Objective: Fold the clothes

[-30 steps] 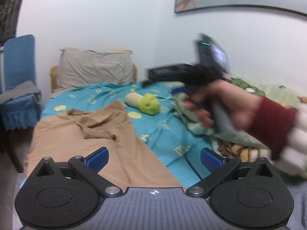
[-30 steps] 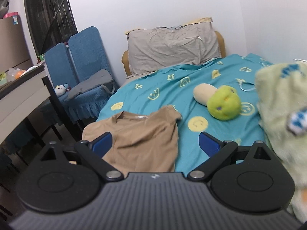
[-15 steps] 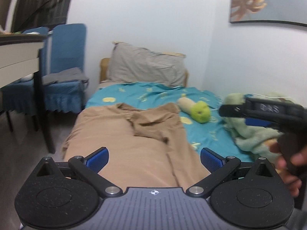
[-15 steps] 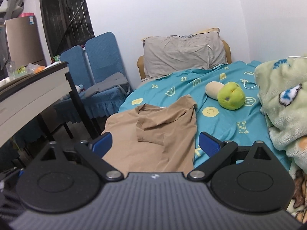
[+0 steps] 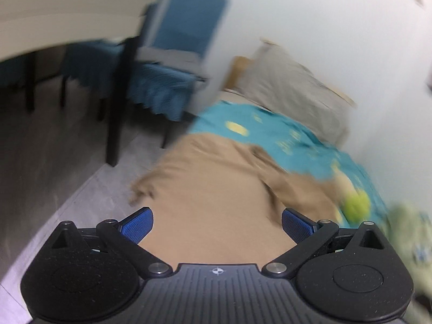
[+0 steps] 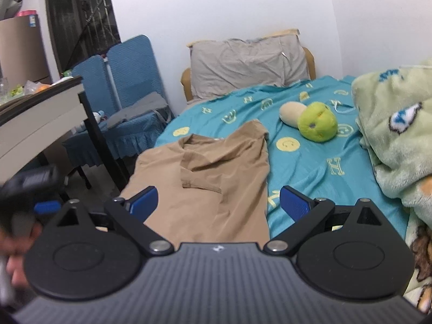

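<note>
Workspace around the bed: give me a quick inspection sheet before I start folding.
Surface: bed with a teal smiley-print sheet, wrinkled.
Job's things: tan shirt lies spread on the sheet's near left part, one sleeve folded over the chest, left edge at the bed's side; not yet folded.
Clutter: green and beige plush toy beside the shirt; pale green fleece blanket heaped on the right; grey pillow at the head.
Grippers: left gripper open, empty, above the shirt, view motion-blurred; right gripper open, empty.
Cables: nothing seen.
Surroundings: blue chairs and a table left of the bed; white walls.
</note>
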